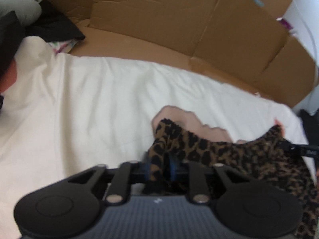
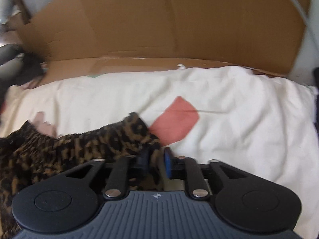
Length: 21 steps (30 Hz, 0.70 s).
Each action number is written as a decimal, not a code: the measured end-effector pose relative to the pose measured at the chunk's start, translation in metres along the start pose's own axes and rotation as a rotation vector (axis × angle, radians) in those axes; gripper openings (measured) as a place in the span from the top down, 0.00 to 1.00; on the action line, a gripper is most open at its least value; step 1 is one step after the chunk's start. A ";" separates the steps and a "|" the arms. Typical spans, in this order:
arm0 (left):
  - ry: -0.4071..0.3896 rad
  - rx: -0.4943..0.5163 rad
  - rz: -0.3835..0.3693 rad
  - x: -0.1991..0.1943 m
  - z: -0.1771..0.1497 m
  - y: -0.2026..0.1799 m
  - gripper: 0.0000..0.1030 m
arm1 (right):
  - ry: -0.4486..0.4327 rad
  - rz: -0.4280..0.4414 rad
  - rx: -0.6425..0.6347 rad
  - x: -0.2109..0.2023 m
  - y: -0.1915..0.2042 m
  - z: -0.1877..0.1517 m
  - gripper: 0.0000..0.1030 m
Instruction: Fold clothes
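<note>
Cardboard sheets (image 1: pixel 159 25) standing as backdrop behind the work area, creased, flaps bent; brown, matte, also seen in right wrist view (image 2: pixel 159 23). White cloth (image 1: pixel 89 99) spread over the surface, soft cotton look, shallow wrinkles; same cloth in right view (image 2: pixel 239 119), puffed up toward far right corner. Red-pink patch (image 2: pixel 175 119) lying flat on the cloth w/ rough four-sided shape, a thin crease line across it. Dark clothes pile (image 1: pixel 51 25) at far left corner, black fabric plus a grey rounded lump (image 1: pixel 22 10); too blurry to say more.

Leopard-print garment (image 1: pixel 229 153) near front edge of the cloth, stretched between both grippers. Knit-looking, brown w/ black blotches, bunched and sagging in the middle; pale pink fabric (image 1: pixel 189 119) showing behind its upper edge, scalloped outline. Same garment in right view (image 2: pixel 79 145), trailing off to the left and down past the front edge.

Left gripper (image 1: pixel 159 167) low over the cloth, pointing fwd, blue-padded fingers (image 1: pixel 172 167) pressed together, pinching the garment's left end. Right gripper (image 2: pixel 156 159) likewise low and level, fingers (image 2: pixel 167 163) closed in on a fold at the garment's right end, fabric pinched between. Right gripper's tip also visible in left view (image 1: pixel 299 149), at far right, clamping the garment.
</note>
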<state>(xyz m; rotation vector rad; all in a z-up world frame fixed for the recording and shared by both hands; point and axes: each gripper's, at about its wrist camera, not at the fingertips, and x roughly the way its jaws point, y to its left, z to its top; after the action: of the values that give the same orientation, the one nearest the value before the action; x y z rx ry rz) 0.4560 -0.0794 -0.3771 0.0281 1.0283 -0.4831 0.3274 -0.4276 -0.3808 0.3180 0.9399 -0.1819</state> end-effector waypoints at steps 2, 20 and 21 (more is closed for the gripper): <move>0.025 0.020 0.079 -0.003 0.004 -0.006 0.41 | 0.004 -0.033 -0.007 -0.008 0.006 0.002 0.64; 0.144 0.126 0.087 -0.142 0.014 -0.068 0.42 | 0.120 0.102 0.236 -0.168 0.036 -0.025 0.58; 0.138 0.129 0.085 -0.150 0.012 -0.073 0.42 | 0.115 0.116 0.243 -0.177 0.039 -0.027 0.58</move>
<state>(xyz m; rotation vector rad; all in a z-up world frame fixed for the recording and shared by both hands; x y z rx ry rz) 0.3738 -0.0919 -0.2319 0.2214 1.1246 -0.4743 0.2151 -0.3793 -0.2444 0.6114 1.0112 -0.1732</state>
